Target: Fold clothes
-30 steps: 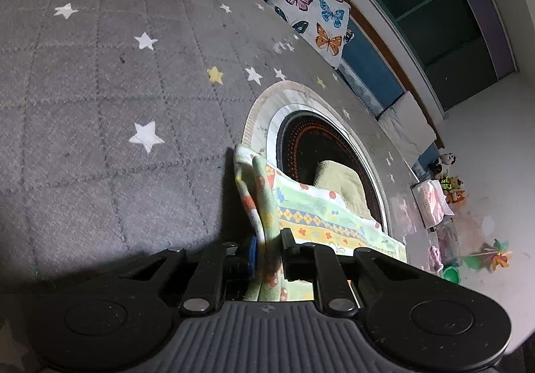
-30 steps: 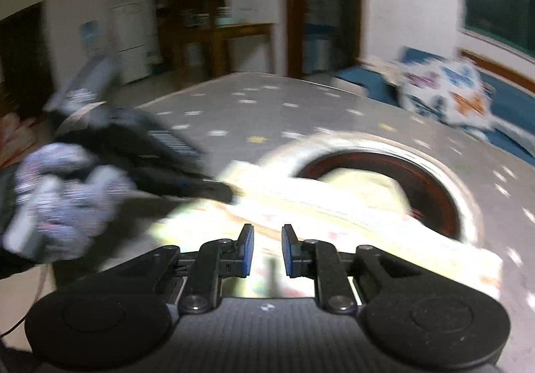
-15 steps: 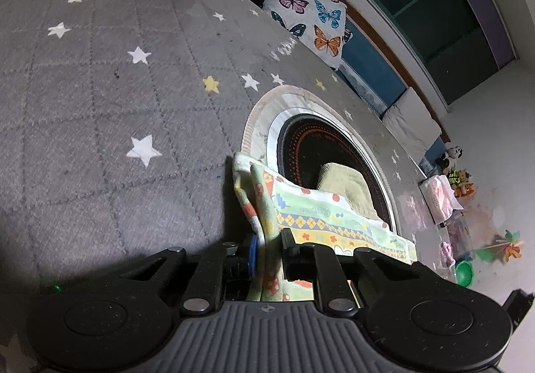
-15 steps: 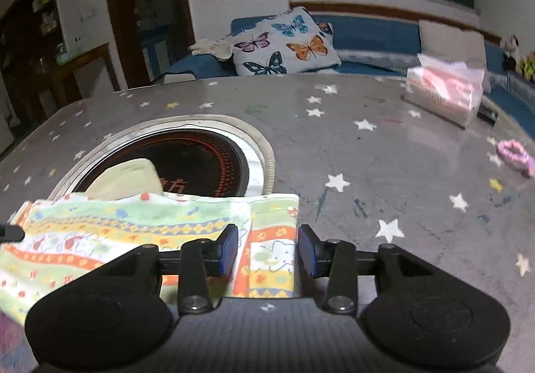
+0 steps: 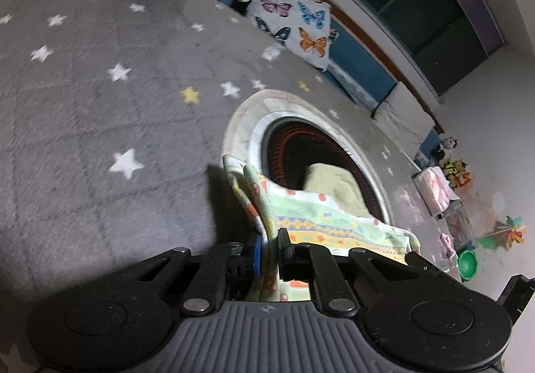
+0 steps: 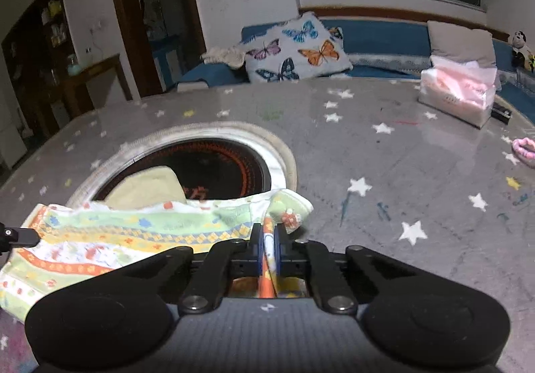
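Observation:
A small patterned cloth (image 6: 133, 236) with green, yellow and orange bands lies across the near rim of a round inset cooktop (image 6: 214, 165) in the grey star-patterned table. My left gripper (image 5: 269, 244) is shut on the cloth's left edge (image 5: 254, 195). My right gripper (image 6: 267, 239) is shut on the cloth's right corner, which puckers upward between the pads. The cloth stretches between both grippers. A folded pale yellow cloth (image 6: 147, 187) sits on the cooktop behind it and also shows in the left wrist view (image 5: 334, 185).
A pink tissue pack (image 6: 458, 95) stands at the table's far right, with a pink hair tie (image 6: 525, 149) near the right edge. A butterfly cushion (image 6: 294, 52) lies on the blue bench beyond the table. Toys (image 5: 468, 259) lie on the floor.
My right gripper has closed on the cloth's right corner, where it was open around it half a second ago. The left gripper keeps its hold and has lifted slightly.

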The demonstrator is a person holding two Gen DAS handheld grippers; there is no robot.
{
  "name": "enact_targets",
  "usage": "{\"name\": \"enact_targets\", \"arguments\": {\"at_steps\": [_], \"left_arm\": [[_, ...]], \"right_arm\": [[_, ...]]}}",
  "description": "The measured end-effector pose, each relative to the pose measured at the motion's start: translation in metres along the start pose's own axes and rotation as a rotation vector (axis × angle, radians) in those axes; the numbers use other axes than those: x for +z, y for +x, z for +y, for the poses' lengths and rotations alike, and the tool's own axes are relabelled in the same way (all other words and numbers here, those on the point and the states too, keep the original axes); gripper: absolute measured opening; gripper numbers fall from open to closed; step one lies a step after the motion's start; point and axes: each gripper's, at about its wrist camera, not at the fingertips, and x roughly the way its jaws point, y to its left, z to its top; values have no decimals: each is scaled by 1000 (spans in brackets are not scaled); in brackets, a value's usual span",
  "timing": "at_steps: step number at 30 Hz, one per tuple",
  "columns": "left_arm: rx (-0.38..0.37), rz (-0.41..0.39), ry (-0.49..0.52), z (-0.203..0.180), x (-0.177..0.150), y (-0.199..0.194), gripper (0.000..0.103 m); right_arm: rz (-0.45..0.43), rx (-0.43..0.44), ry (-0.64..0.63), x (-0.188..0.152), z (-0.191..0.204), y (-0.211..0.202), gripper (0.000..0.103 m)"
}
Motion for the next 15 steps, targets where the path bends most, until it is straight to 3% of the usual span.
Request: {"name": "enact_targets", "arguments": {"at_steps": [5, 15], "left_arm": [[-49, 0, 74, -33, 9, 8, 8], [-175, 90, 224, -137, 9, 77, 7]], "right_arm": [[-39, -11, 1, 3, -3, -18, 5], [-108, -205, 66, 8, -67, -69, 5]]}}
